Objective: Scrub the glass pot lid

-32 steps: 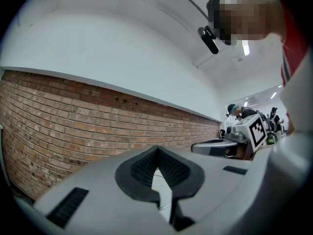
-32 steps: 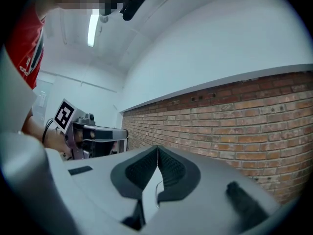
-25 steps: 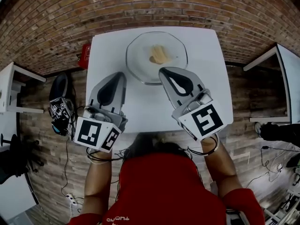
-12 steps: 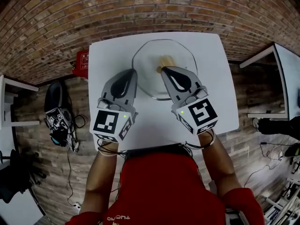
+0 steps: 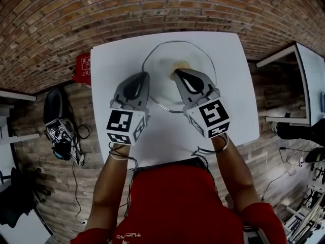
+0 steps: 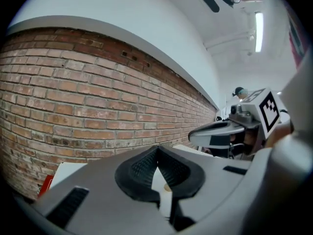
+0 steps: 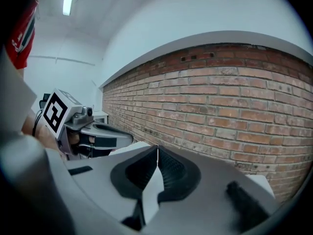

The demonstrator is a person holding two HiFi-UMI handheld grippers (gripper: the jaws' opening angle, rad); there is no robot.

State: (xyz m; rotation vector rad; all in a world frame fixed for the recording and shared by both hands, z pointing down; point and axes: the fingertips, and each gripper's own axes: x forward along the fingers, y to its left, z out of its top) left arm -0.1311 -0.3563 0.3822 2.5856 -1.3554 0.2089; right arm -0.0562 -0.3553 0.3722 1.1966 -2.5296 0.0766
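Table [image 5: 111,65]: white, beneath both jaws.
Lid [image 5: 161,88]: flat on table, under and just ahead of both tips, in reach for scrubbing.
Left gripper [image 5: 143,76] at lid's rim, right gripper [image 5: 175,74] over its middle: jaws pressed together, empty.
Yellow lump [image 5: 180,65], probably sponge: on lid, just past right tips, likely next pick-up.
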